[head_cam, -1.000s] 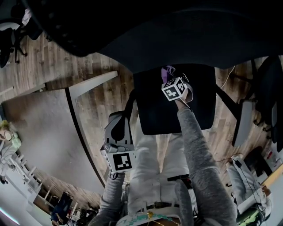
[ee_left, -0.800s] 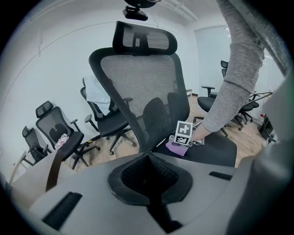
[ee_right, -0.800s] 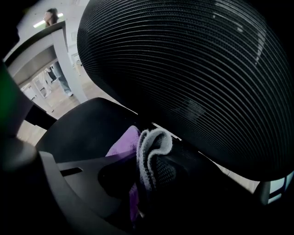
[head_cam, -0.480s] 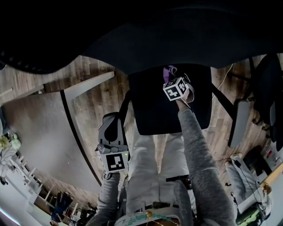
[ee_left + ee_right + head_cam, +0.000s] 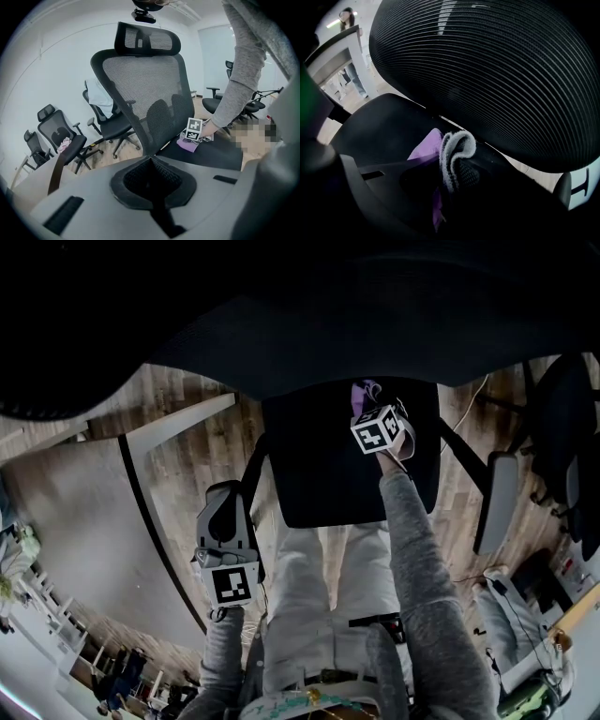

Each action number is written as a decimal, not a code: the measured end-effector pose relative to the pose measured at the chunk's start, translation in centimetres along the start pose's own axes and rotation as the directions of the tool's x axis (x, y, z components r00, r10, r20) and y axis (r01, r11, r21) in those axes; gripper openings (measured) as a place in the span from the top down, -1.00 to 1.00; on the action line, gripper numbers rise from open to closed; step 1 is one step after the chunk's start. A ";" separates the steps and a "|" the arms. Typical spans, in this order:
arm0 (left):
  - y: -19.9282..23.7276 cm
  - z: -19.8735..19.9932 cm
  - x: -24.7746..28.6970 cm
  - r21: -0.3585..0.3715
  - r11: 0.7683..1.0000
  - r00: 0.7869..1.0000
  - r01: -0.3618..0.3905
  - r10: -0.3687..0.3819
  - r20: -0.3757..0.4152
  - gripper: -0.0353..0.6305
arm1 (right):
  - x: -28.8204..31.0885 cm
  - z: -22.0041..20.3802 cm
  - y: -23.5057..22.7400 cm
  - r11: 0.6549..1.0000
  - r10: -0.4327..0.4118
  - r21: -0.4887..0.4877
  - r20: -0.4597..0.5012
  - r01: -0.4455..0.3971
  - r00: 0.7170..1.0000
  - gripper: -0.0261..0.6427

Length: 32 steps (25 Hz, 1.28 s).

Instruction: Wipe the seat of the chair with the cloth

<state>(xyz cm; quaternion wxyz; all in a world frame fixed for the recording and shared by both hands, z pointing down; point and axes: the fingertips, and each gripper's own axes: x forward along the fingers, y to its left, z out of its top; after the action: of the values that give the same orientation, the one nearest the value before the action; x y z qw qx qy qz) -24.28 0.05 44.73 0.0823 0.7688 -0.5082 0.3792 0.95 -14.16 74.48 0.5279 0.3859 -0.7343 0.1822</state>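
Cloth point(image 5: 364, 392) lies at the back edge of the seat point(image 5: 319, 474), under the right gripper point(image 5: 367, 407); the left gripper point(image 5: 225, 495) hangs off to the side. Left gripper view: its fingers meet, nothing between them. Right gripper view: fingers clamped on the purple cloth. Best bet is to press it flat and sweep forward in overlapping strokes, clear of the backrest point(image 5: 487, 70).
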 end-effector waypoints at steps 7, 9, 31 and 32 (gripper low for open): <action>0.0 -0.1 0.1 -0.005 1.000 1.000 0.000 0.000 0.002 0.90 | 0.0 -1.5 -1.9 1.000 -0.019 0.019 -0.009 0.019 1.000 0.77; -0.1 -0.1 0.0 -0.008 1.000 1.000 -0.003 0.003 0.002 0.90 | -0.2 -2.0 -2.4 0.999 -0.026 0.028 -0.013 0.026 1.000 0.77; 0.0 -0.2 0.0 -0.075 0.997 1.000 -0.024 0.024 0.002 0.90 | -2.8 -7.1 -9.3 0.992 -0.116 0.044 -0.050 0.119 0.992 0.77; -0.1 -0.2 0.0 -0.077 0.997 1.000 -0.025 0.025 0.000 0.90 | -2.9 -7.3 -9.5 0.992 -0.119 0.045 -0.050 0.121 0.992 0.77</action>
<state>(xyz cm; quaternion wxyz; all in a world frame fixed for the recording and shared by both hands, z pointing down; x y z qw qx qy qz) -24.28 0.18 44.87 0.1066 0.7589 -0.5321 0.3600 13.17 -14.19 73.23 0.5458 0.4374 -0.6925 0.1769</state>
